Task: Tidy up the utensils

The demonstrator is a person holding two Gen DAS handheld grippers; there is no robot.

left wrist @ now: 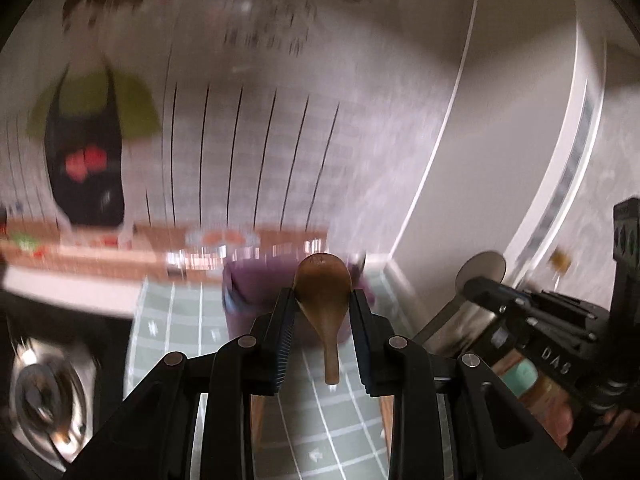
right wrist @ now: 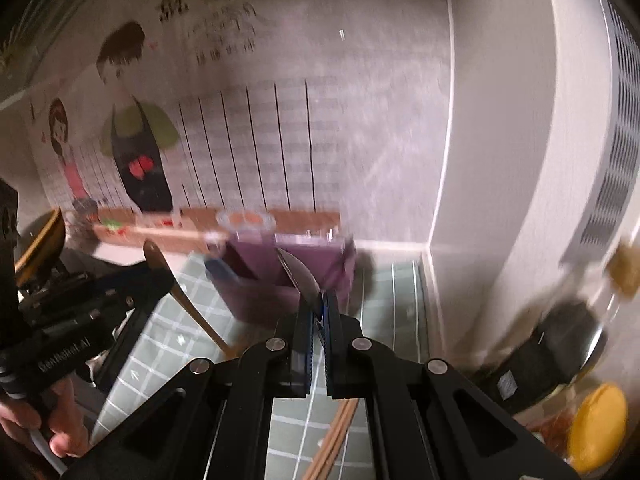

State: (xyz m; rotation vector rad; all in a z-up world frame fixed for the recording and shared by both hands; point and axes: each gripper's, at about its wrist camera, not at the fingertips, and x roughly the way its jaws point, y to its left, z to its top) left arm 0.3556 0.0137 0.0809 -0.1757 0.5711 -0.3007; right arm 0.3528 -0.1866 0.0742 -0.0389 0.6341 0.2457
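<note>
Above the green checked tablecloth (left wrist: 168, 320), I had both grippers lifted clear of the surface, each with a utensil in it. The left gripper (left wrist: 323, 300) stood partly closed around a wooden spoon (left wrist: 323, 292), its two black pads pressing the sides of the bowl, the bowl pointing away from me and the short handle hanging down toward the camera between the jaws. From the right wrist view I could see the same wooden spoon (right wrist: 176, 280) from the side, slanting down and to the right out of the left gripper (right wrist: 150, 270), with a person's hand (right wrist: 60, 432) wrapped around that gripper's grip. The right gripper (right wrist: 318, 308) was squeezed almost fully together on a metal spoon (right wrist: 300, 276), which it held edge-on by the neck so that the dark, shiny bowl stuck out up and to the left beyond the fingertips. In the left wrist view that metal spoon (left wrist: 480, 270) showed as a pale round bowl above the right gripper (left wrist: 486, 290). Straight ahead of both grippers, near the wall, a purple holder (right wrist: 280, 276) stood on the tablecloth; both views were blurred and I could not tell what was in it. A yellow-lidded jar (right wrist: 596, 424) sat at the lower right of the right wrist view.
</note>
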